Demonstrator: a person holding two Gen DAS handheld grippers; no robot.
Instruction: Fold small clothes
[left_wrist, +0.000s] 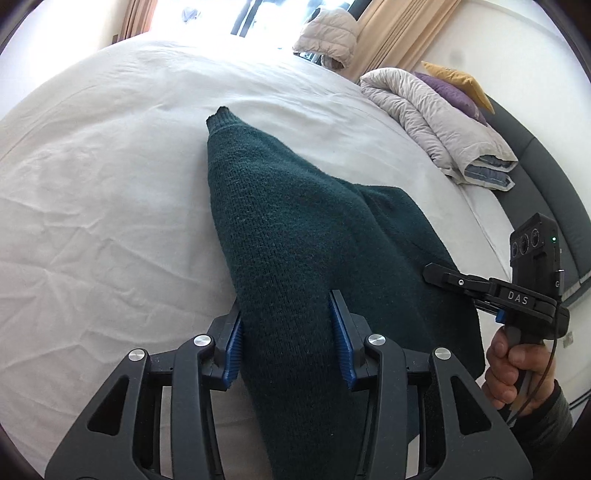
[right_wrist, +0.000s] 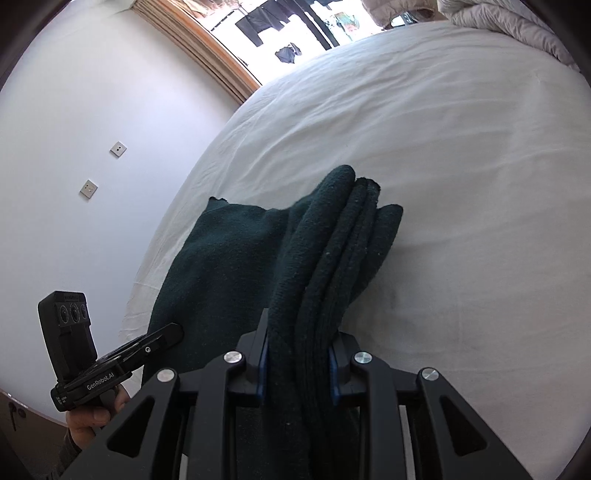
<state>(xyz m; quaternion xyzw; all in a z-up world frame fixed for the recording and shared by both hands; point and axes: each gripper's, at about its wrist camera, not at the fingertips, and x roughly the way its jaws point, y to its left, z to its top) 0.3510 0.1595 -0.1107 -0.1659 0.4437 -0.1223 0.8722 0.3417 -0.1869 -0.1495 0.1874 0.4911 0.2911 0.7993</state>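
Note:
A dark green knitted sweater (left_wrist: 295, 229) lies partly on the white bed (left_wrist: 92, 192). My left gripper (left_wrist: 290, 325) is shut on a thick fold of it, one sleeve reaching away to a cuff (left_wrist: 219, 116). My right gripper (right_wrist: 297, 354) is shut on several bunched layers of the same sweater (right_wrist: 221, 266), which rises from the sheet between its blue pads (right_wrist: 263, 350). The right gripper also shows at the right of the left wrist view (left_wrist: 436, 275), at the sweater's edge. The left gripper shows at the lower left of the right wrist view (right_wrist: 173, 332).
A folded pale duvet (left_wrist: 436, 122) with purple and yellow cushions (left_wrist: 458, 86) lies at the head of the bed by the grey headboard (left_wrist: 546, 184). A puffy jacket (left_wrist: 328, 37) hangs by the window. A white wall (right_wrist: 92, 110) borders the bed.

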